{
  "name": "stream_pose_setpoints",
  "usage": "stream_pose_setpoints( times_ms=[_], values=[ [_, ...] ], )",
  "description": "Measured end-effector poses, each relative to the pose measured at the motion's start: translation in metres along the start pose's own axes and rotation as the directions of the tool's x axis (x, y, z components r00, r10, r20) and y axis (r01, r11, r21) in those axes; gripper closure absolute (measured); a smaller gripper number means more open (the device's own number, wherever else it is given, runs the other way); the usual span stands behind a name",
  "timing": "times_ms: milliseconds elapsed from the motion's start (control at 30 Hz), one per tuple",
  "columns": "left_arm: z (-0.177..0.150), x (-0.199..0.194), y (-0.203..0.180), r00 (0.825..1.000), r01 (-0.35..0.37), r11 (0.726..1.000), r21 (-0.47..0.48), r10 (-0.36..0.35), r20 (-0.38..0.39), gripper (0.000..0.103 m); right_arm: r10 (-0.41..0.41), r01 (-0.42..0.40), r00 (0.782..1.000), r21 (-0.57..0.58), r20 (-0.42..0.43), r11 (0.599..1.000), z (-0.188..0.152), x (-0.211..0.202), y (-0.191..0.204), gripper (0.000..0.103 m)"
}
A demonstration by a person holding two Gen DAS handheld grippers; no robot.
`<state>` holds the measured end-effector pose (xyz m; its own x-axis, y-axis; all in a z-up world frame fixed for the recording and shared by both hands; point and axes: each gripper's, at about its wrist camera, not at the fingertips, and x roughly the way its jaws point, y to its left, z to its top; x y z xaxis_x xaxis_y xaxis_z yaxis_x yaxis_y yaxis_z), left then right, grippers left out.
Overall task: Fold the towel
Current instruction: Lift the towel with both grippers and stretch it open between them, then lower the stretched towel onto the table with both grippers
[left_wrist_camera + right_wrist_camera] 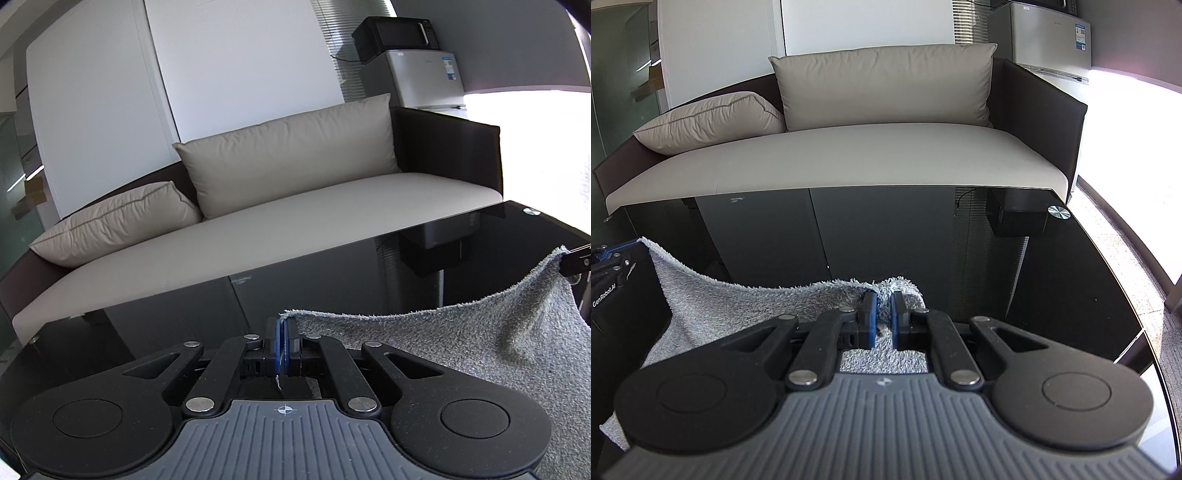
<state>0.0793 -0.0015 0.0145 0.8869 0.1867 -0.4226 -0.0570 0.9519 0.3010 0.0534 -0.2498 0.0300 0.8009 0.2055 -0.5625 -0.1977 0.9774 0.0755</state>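
A grey terry towel hangs between my two grippers above a black glass table. My left gripper is shut on the towel's left corner, with the cloth edge pinched between its blue pads. In the right wrist view my right gripper is shut on the other corner of the towel, bunched between its blue pads. The towel sags in the middle between the two held corners. The other gripper shows at each view's edge: the right one at far right, the left one at far left.
A beige sofa with two cushions stands just behind the table's far edge. A small fridge with a black microwave on top is at the back right. The glass table runs out to the right.
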Motion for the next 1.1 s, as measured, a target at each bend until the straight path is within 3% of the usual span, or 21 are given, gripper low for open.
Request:
stream_pose_setpoints(
  times_ms=[567, 667, 733, 767, 1100],
  values=[
    [-0.006, 0.049, 0.003, 0.997, 0.026, 1.0, 0.012, -0.025, -0.071, 0.097, -0.007, 0.007, 1.0, -0.009, -0.011, 1.0, 0.002, 0.046, -0.01, 0.092],
    [-0.007, 0.052, 0.004, 0.997, 0.024, 1.0, 0.013, -0.023, -0.077, 0.097, -0.004, 0.004, 1.0, -0.004, -0.014, 1.0, 0.001, 0.05, -0.012, 0.081],
    [-0.008, 0.054, 0.005, 0.996, 0.025, 1.0, 0.013, -0.024, -0.087, 0.096, -0.009, 0.009, 1.0, 0.001, 0.0, 1.0, 0.001, 0.048, -0.014, 0.064],
    [-0.009, 0.056, 0.005, 0.995, 0.025, 1.0, 0.013, -0.023, -0.092, 0.096, -0.015, 0.015, 1.0, 0.003, 0.012, 1.0, 0.001, 0.047, -0.015, 0.062],
    [-0.005, 0.058, 0.029, 0.995, -0.006, 0.999, -0.044, 0.002, -0.104, 0.09, -0.039, 0.039, 0.999, 0.013, 0.02, 0.999, 0.0, 0.041, -0.021, 0.061]
  ],
)
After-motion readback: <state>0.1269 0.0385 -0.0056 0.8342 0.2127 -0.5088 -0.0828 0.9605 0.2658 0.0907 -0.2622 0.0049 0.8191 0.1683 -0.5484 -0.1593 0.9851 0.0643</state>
